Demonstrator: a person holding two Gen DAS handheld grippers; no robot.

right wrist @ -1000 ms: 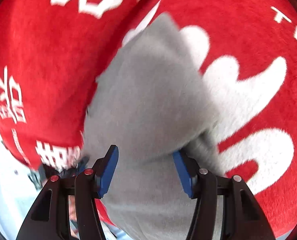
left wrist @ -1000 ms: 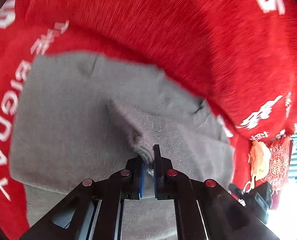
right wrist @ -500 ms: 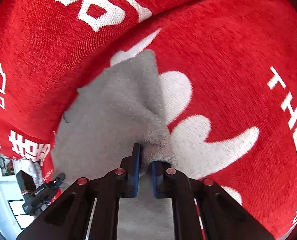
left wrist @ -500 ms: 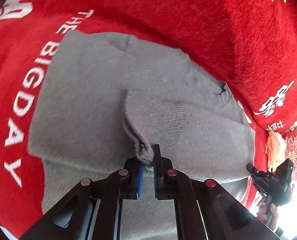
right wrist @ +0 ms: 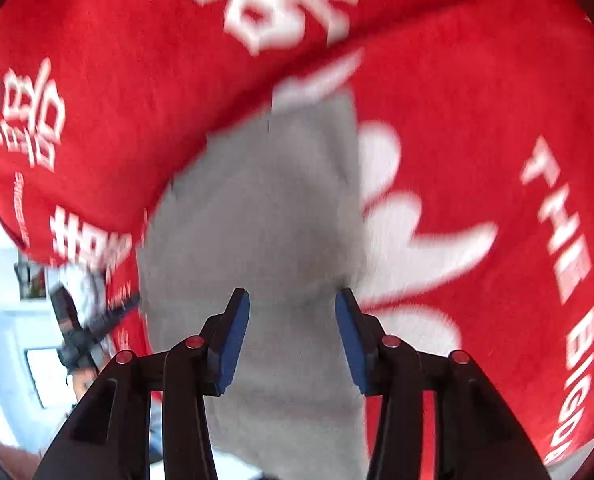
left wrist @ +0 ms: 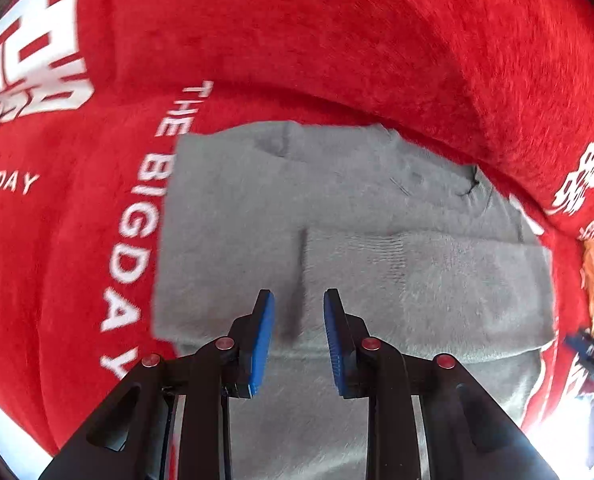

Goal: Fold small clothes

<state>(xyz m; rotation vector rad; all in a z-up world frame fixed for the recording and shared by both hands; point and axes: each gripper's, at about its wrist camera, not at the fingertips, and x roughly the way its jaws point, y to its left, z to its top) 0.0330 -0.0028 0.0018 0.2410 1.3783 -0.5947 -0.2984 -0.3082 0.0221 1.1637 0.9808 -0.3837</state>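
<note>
The left gripper (left wrist: 298,304) is pointing steeply down at the grey garment (left wrist: 377,220), and its fingers (left wrist: 263,336) are opening with a small gap between them; no cloth is pinched there, and a folded edge of the garment is lying just beyond the tips, running away from them. The garment is lying spread on the red blanket (left wrist: 337,40), which is printed with white letters, and a folded flap with a ribbed cuff is resting on top of it, to the right of the finger tips. In the right wrist view, the right gripper (right wrist: 293,312) is also opening, its blue fingers (right wrist: 353,340) standing moderately apart, and nothing is gripped between them; the grey garment (right wrist: 257,220) is passing below and beyond the tips, with its right edge close to the right finger. It seems both hands are letting go after laying a fold. To do this step well, I think the fingers should be opening fully before lifting, so the knit is not catching on the pads and pulling the flap back. Then each gripper should be rising straight, away from the cloth, and the fold edge should be checked for lying flat.
</note>
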